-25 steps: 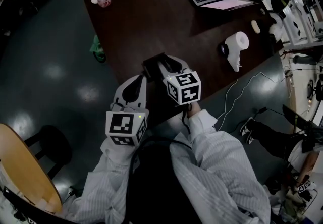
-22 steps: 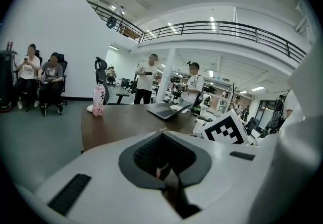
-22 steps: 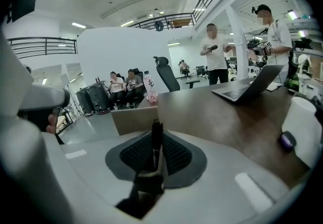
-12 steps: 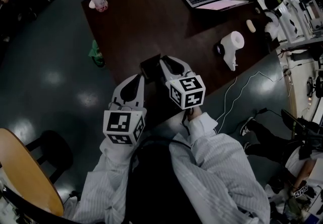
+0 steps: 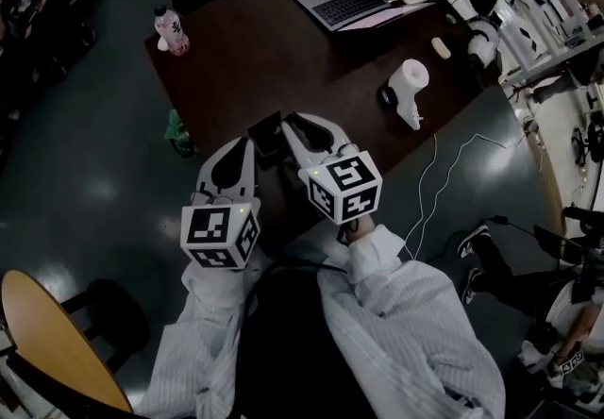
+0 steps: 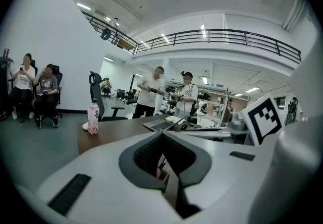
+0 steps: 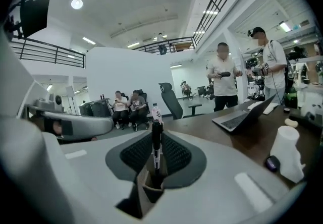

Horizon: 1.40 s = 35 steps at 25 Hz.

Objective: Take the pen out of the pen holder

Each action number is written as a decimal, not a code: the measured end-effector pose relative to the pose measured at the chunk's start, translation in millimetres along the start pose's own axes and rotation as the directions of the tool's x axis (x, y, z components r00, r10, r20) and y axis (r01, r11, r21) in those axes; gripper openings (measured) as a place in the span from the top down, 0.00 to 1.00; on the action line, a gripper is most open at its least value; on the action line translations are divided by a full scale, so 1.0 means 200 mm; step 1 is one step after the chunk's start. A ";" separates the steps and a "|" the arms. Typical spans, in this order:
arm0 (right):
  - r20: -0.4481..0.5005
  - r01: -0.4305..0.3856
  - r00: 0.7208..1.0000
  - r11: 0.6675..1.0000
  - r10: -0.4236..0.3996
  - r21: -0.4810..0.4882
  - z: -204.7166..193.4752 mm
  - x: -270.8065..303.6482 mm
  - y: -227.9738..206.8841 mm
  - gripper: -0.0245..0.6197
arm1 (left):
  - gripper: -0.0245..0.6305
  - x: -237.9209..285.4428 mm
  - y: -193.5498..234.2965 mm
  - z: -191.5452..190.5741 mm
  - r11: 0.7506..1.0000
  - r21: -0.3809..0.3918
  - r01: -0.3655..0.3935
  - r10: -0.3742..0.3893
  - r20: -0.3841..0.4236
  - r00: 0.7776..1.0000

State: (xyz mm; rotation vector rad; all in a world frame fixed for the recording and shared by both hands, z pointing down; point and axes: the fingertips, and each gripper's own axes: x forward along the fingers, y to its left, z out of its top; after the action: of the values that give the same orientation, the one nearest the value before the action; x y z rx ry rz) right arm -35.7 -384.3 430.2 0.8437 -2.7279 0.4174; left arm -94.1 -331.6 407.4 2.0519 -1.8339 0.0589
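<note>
The pen [image 7: 156,145] is a slim black stick with a white label band round the middle of its barrel. The print on that band is too small to read. It stands upright, its dark top poking up past the fingertips of the right gripper [image 5: 294,127]. That gripper's two ribbed black pads are closed on the barrel from either side, so the pen is held between them. In the right gripper view its lower end reaches into the open mouth of the pen holder [image 5: 266,135], a small square box that is dark outside with brownish inner walls.

In the head view the pen holder sits at the near edge of the dark brown desk [image 5: 283,58], right between the tips of the two grippers. The pen itself is hidden there behind the right gripper.

The left gripper [image 5: 247,145] lies just beside the holder on its left. Its pads run together at the tips. A corner of the holder and a sliver of the pen show through the gap behind them. I cannot tell whether the tips pinch the holder's wall.

Farther back on the desk stand a pink bottle [image 5: 171,30] at the left corner and an open laptop [image 5: 337,2] at the far side.
</note>
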 end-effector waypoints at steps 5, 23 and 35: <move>0.114 0.028 0.993 0.999 -0.023 -0.039 0.20 -0.18 0.08 0.87 | 0.96 -0.02 -0.07 0.10 1.000 0.024 0.015 -0.016 0.047 0.999; 0.187 -0.015 0.982 0.999 0.023 -0.045 0.31 -0.36 0.20 0.87 | 0.96 -0.10 -0.22 0.24 0.995 0.087 0.039 -0.049 0.115 0.992; 0.175 -0.016 0.984 0.999 0.023 -0.039 0.26 -0.37 0.21 0.87 | 0.96 -0.11 -0.22 0.21 0.995 0.089 0.033 -0.042 0.107 0.993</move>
State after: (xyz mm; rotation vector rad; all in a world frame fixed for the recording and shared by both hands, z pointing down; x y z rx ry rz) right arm -9.1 -332.3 350.9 0.8830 -2.8968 0.3078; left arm -63.8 -320.5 352.0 2.1886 -1.8870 0.0178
